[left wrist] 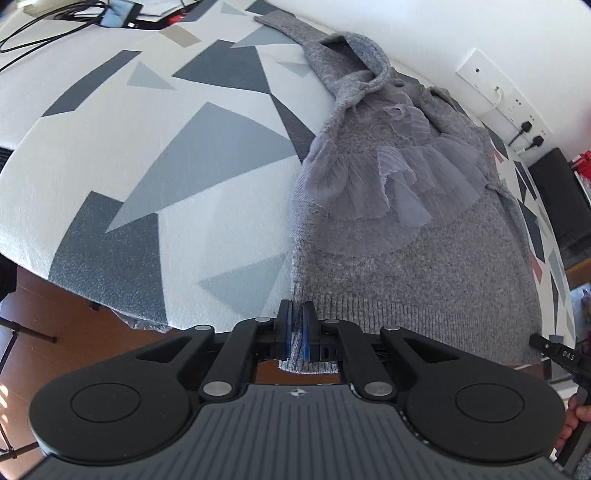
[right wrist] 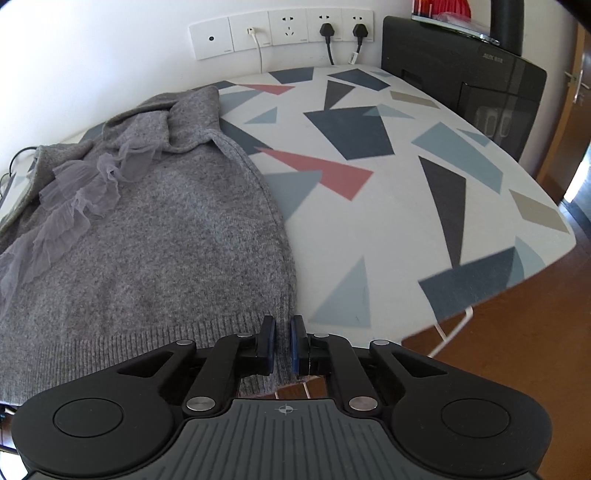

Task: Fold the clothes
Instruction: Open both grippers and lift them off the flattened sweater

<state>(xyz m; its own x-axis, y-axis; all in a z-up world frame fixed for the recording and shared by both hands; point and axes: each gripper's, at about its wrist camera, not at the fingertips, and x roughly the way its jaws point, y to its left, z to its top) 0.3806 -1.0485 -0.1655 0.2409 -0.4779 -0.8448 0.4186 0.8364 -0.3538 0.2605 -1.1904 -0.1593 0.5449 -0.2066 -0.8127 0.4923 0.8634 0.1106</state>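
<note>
White wall runs behind the counter (right wrist: 369,229), which wears a pale cover printed with grey, blue and red triangles. A row of wall sockets (right wrist: 284,31) sits above its far edge with two black plugs and a white cable in them, and a black cabinet (right wrist: 461,85) stands at the far right corner. Brown wooden floor (right wrist: 517,350) shows past the counter's edge.

A grey knitted sweater (right wrist: 166,251) lies spread on the counter, ribbed hem toward the near edge and neck toward the wall. Sheer lilac ruffle trim (left wrist: 399,184) crosses its chest, and the upper part near the collar is bunched and folded over.

The left gripper (left wrist: 295,330) sits at the hem's left corner, its blue-padded fingers (left wrist: 283,328) pressed nearly together on the knit that passes between them and hangs just over the counter edge. The right gripper (right wrist: 282,345) sits at the hem's right corner; its fingers (right wrist: 267,345) stand a little further apart with the sweater's edge between them, though whether the pads actually bite the fabric is hard to tell from this angle. In the left wrist view, the right gripper's black body (left wrist: 557,354) shows at the far right beside the hem.
</note>
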